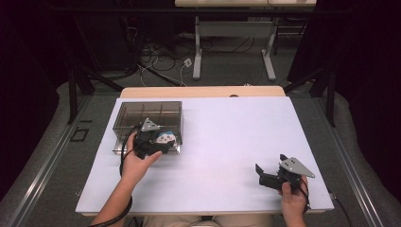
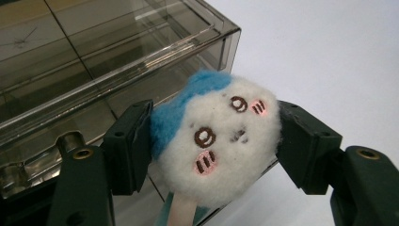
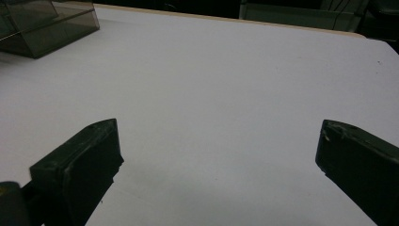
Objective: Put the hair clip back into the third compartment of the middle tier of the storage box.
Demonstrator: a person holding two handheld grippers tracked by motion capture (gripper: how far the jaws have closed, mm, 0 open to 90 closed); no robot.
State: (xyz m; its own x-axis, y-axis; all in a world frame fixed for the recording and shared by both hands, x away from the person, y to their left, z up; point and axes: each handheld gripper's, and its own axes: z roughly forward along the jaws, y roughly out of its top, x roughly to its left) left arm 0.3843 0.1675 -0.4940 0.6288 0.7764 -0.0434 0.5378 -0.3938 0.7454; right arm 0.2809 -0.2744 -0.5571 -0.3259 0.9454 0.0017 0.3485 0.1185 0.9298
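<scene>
At the left, the left gripper holds a white and blue plush toy between its fingers, just above the front edge of the smoky clear box. At the right, the right gripper rests over the bare white tabletop, well apart from the box, its fingers wide and holding nothing.

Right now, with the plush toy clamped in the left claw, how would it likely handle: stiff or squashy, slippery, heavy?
The plush toy looks soft: its fuzzy body bulges between the left claw pads, so it probably squashes rather than resists. The fleecy surface likely grips well and should not slip. It seems light for its size, and would probably flop, not roll, if dropped beside the smoky plastic box.
</scene>
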